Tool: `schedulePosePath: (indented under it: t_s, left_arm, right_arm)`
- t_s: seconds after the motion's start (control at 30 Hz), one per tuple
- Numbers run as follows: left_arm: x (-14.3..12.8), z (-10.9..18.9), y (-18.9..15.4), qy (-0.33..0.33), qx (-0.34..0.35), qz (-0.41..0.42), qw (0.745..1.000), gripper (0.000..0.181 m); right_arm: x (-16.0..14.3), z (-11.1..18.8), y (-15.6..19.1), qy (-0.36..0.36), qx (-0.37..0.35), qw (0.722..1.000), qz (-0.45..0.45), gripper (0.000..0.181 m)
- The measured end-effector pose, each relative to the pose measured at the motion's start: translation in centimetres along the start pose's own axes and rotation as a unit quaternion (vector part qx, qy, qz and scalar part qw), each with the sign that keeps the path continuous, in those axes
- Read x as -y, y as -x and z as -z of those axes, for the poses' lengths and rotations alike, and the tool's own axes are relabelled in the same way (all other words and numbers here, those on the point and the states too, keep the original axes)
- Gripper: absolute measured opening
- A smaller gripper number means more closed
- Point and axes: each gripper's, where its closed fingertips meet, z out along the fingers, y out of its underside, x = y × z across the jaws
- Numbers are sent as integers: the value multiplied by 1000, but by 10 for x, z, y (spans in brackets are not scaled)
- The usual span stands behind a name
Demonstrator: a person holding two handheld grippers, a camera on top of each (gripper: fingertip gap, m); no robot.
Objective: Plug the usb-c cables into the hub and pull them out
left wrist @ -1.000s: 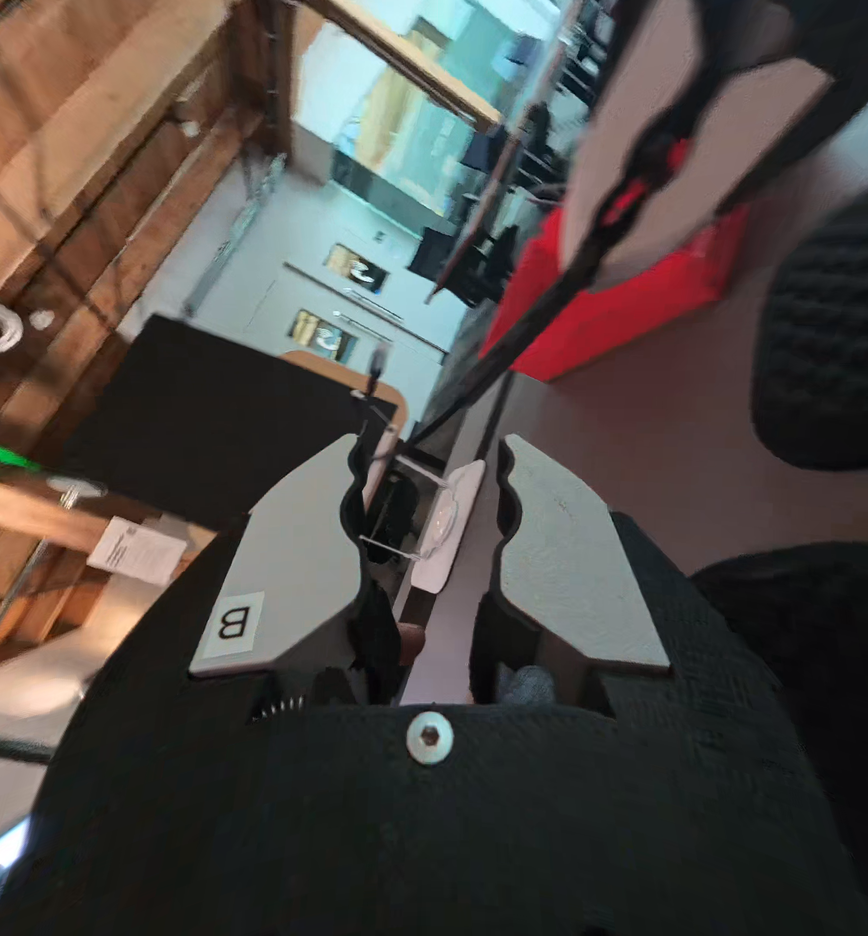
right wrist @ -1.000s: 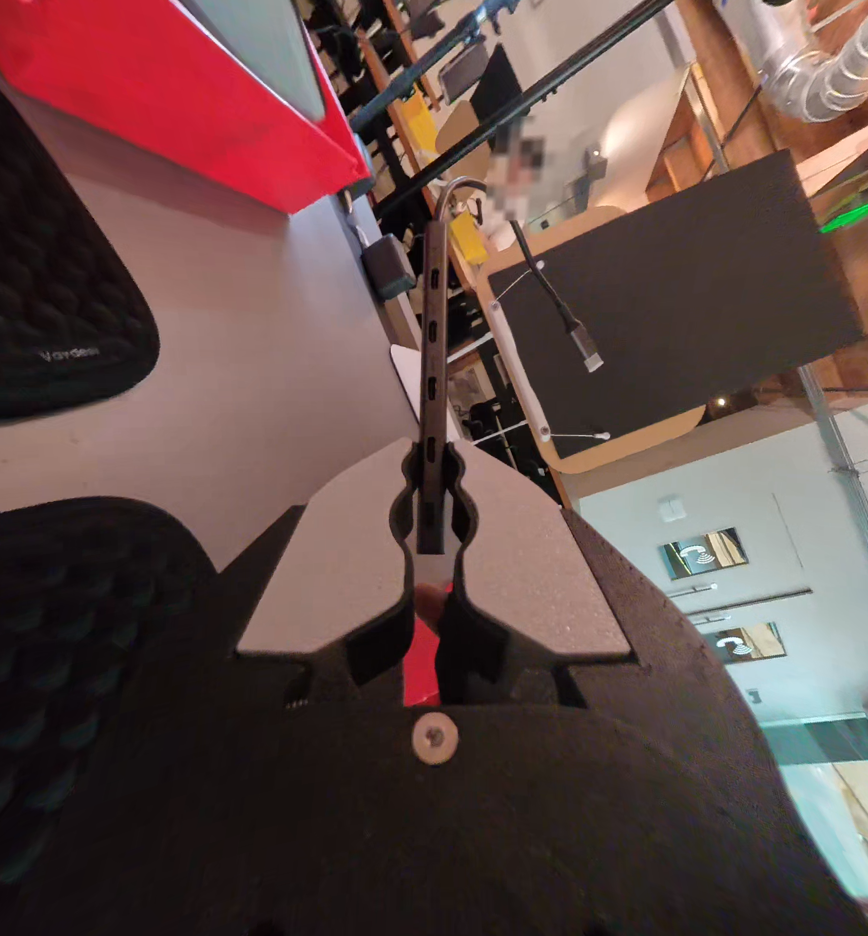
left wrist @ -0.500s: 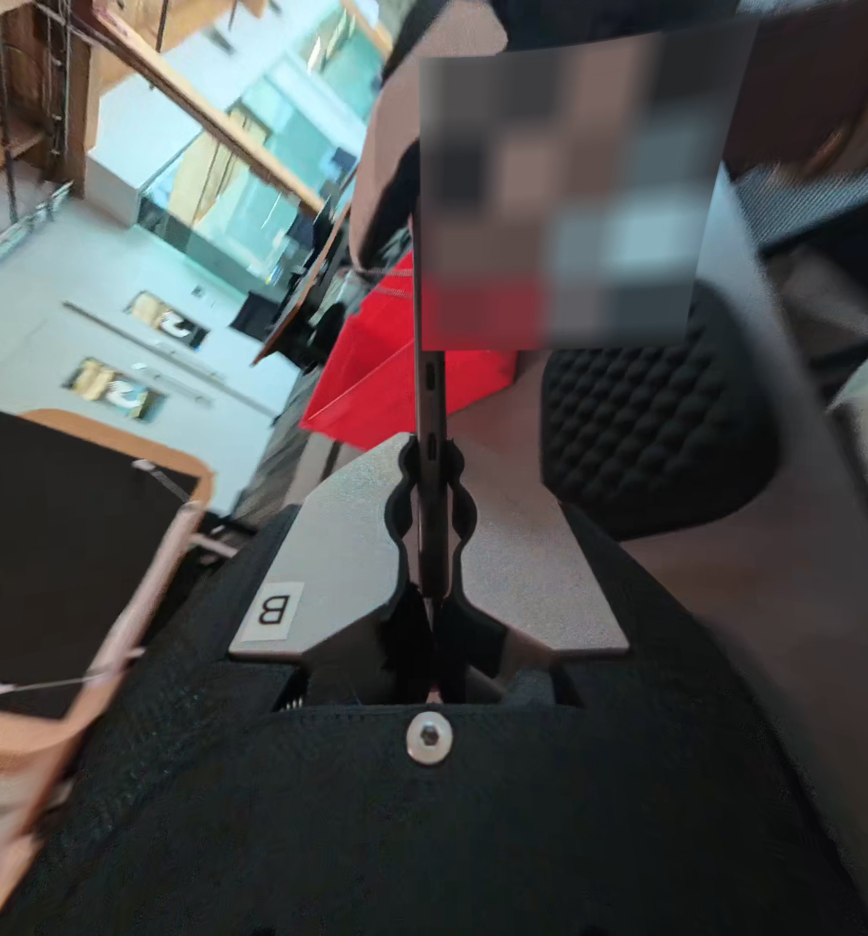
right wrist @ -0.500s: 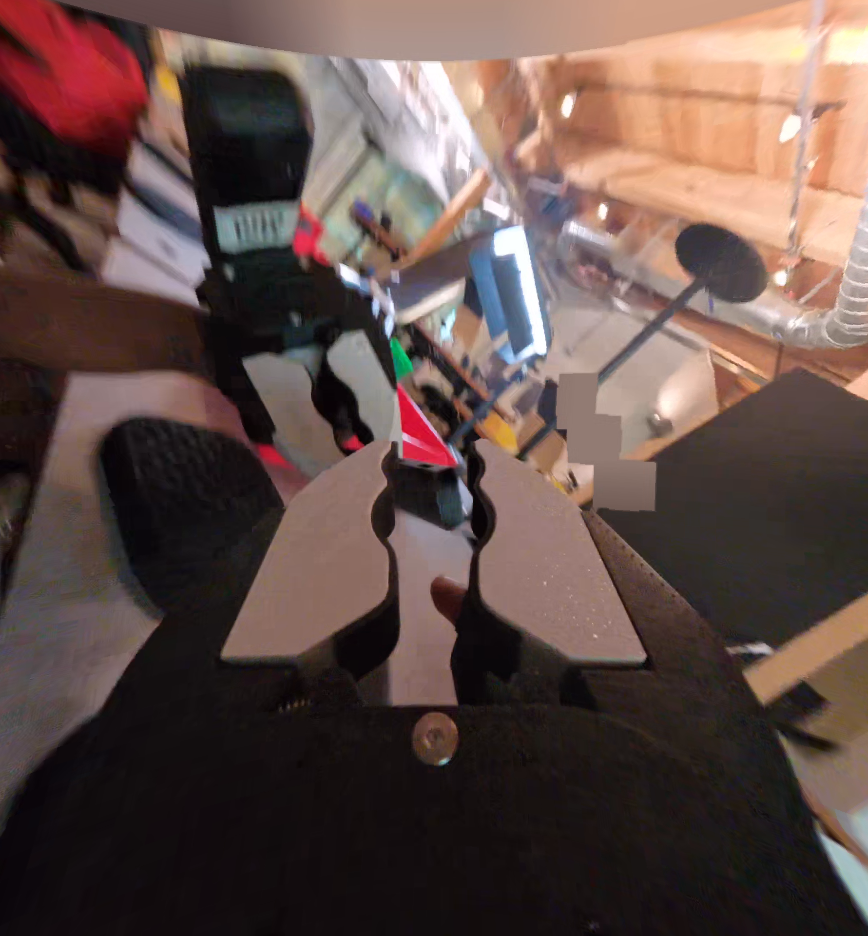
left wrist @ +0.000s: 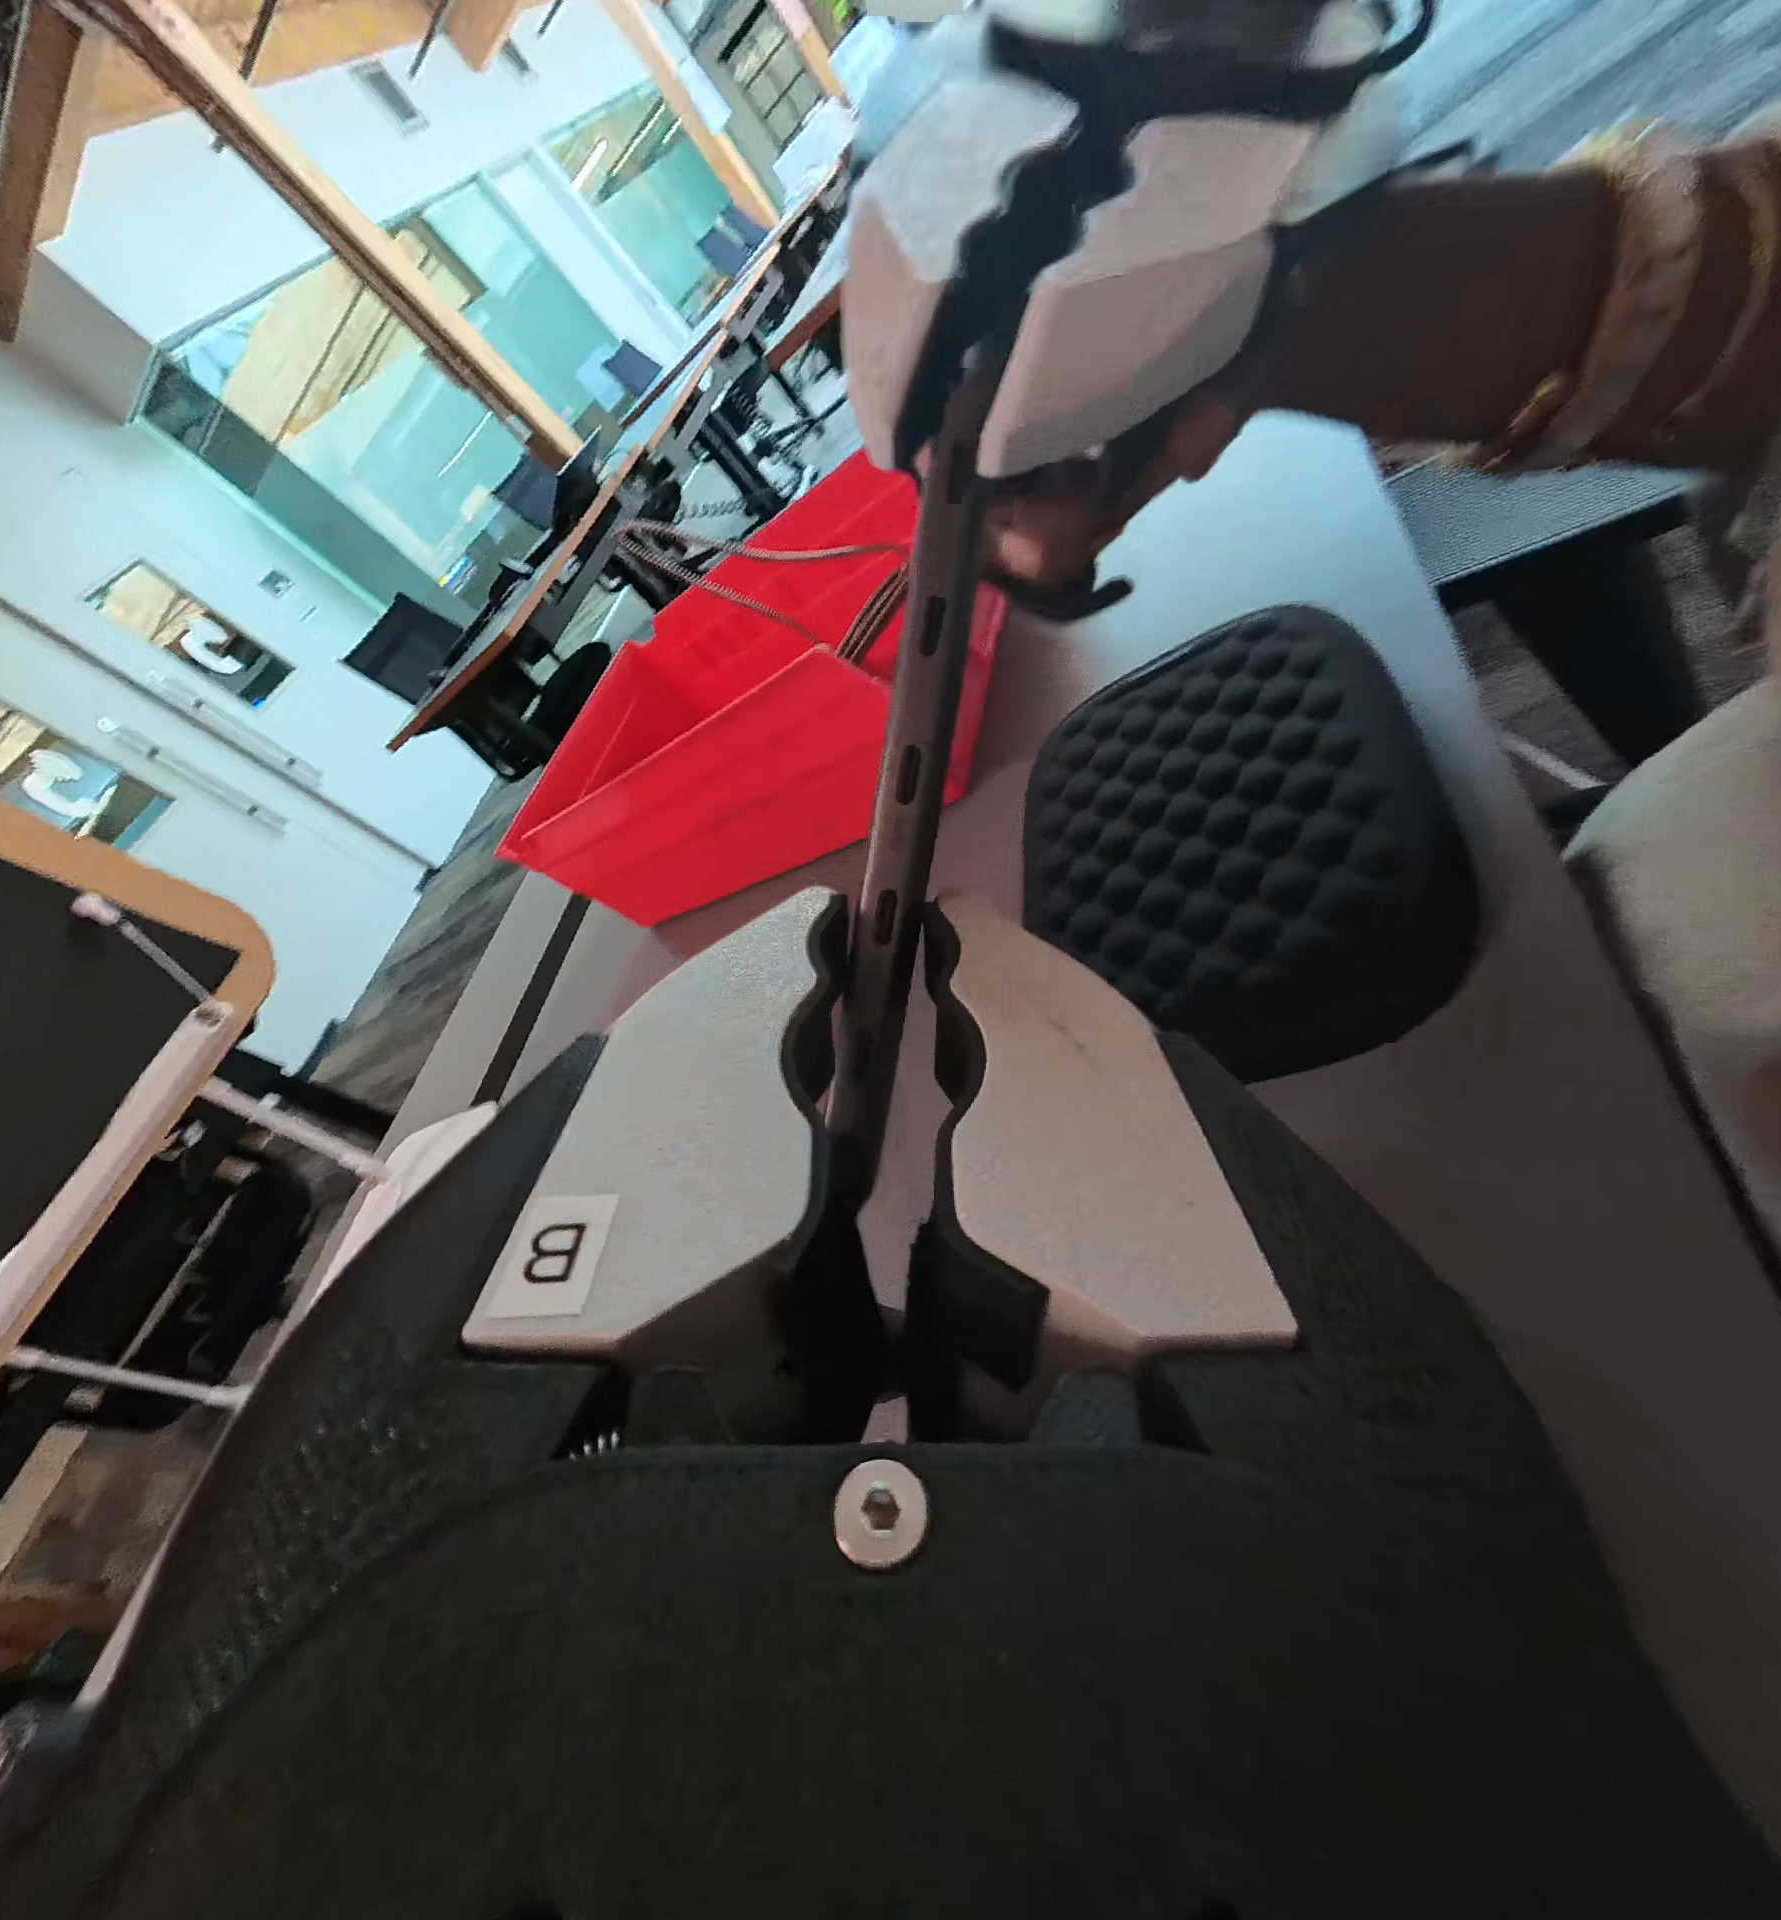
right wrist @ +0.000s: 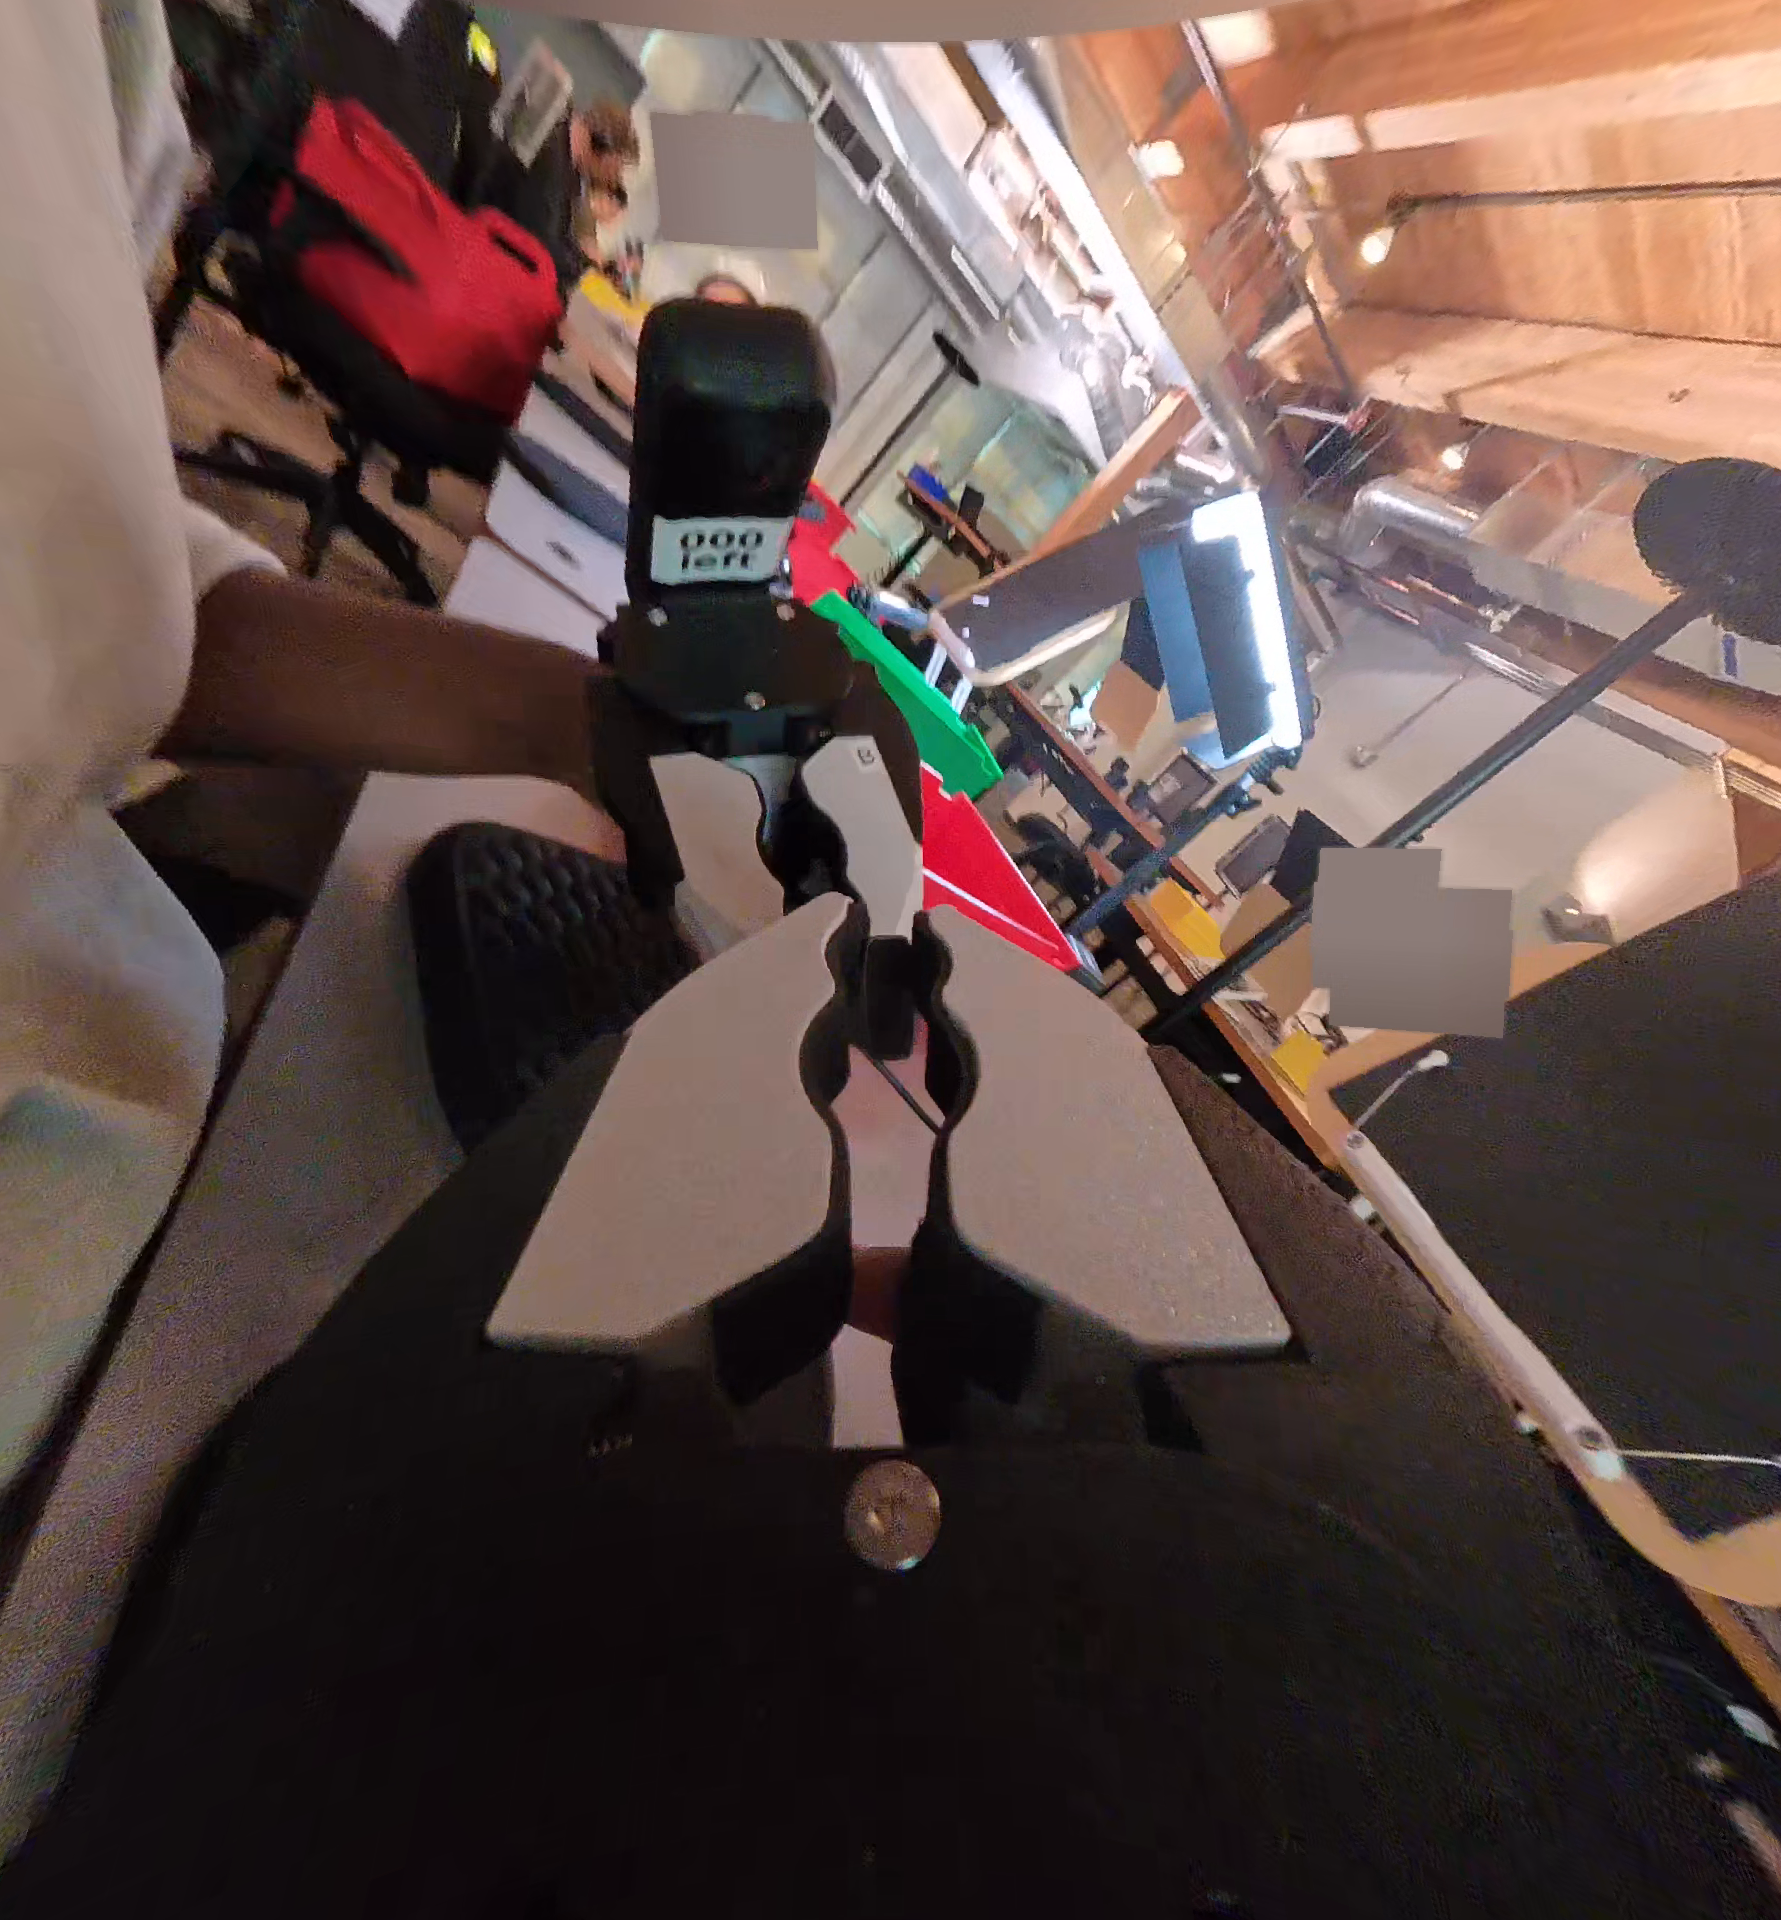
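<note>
Behind the hub, a red bin apparently holds cables.

Grey table, red bin, black pad

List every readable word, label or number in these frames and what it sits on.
Writing not transcribed; its carriers:
White sticker on the left gripper finger, beside the hub.
White label on that gripper's black body.
Wall signs: too blurred.
</note>
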Motion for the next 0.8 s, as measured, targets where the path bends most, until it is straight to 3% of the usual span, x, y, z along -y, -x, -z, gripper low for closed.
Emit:
schedulePosePath:
  t_s: [0.1, 0.23, 0.37, 0.47, 0.53, 0.6, 0.7, 0.8]
  left_arm:
    - [-13, 3, 14, 29, 50, -5, 998, 31]
    - [-19, 30, 31, 45, 99, 12, 994, 36]
    - [-37, 100, 70, 123, 186, 62, 973, 36]
    - [-47, 175, 94, 142, 277, 124, 942, 36]
    - [-61, 220, 99, 168, 323, 167, 916, 35]
    - [-78, 253, 97, 203, 348, 203, 892, 35]
    - [-110, 278, 87, 274, 358, 248, 857, 35]
    - [-141, 279, 78, 337, 350, 329, 809, 36]
  right_arm:
    - [-29, -2, 4, 114, 14, 989, 90, 8]
    - [-79, 11, 26, 250, 89, 955, 136, 8]
    - [-88, 32, 59, 297, 202, 930, -79, 10]
    - [-102, 45, 60, 342, 210, 904, -145, 31]
    - [-96, 45, 53, 318, 193, 916, -151, 42]
    - [-75, 39, 36, 245, 151, 943, -166, 49]
    - [-37, 41, 5, 117, 56, 976, -173, 53]
    - [-14, 50, -11, 46, 13, 986, -161, 52]
